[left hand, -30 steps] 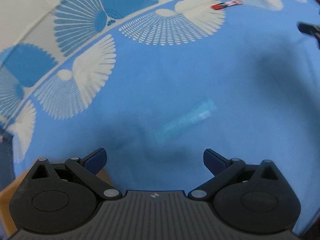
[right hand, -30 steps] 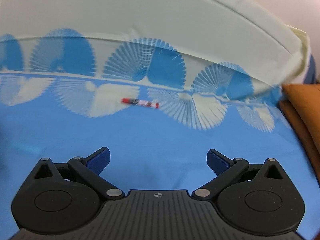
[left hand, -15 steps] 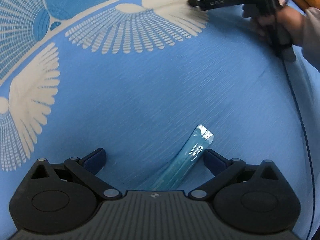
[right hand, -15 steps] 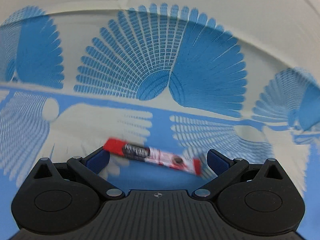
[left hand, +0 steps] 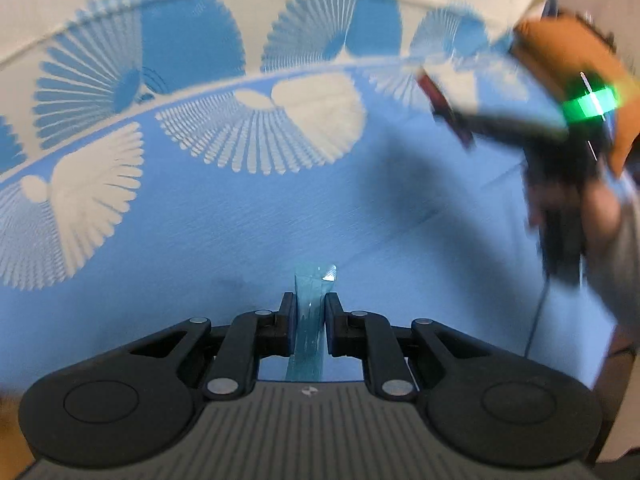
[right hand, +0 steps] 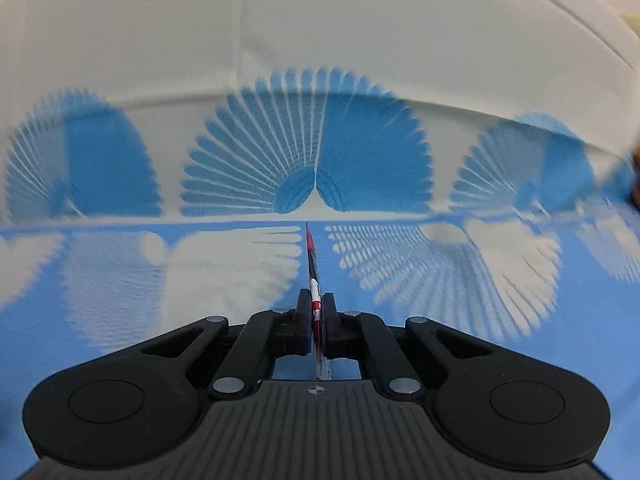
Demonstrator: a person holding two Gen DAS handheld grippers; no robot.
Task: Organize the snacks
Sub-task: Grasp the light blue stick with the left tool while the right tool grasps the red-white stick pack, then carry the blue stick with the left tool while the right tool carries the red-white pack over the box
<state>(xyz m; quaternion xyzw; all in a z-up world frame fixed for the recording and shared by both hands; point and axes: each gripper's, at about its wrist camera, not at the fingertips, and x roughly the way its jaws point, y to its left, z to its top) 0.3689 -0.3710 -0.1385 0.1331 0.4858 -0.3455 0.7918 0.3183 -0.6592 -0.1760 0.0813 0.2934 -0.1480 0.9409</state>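
Both jaws have just closed: left gripper (left hand: 311, 311) pinches the teal sachet (left hand: 310, 320), right gripper (right hand: 316, 312) the red stick (right hand: 312, 264), each long axis pointing straight ahead.

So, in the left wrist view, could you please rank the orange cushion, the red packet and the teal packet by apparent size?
1. orange cushion, largest, though partly hidden.
2 and 3. teal packet and red packet: unranked; the teal one sits closer and the red one is blurred.

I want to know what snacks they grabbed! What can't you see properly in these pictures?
- Red packet, right wrist view: seen edge-on between the pads, its label can't be read.
- Blue packet, left wrist view: its lower end is hidden behind the left gripper.
- Right gripper, left wrist view: motion blur smears it.
- Orange thing, left wrist view: blurred, cut off by the edge.
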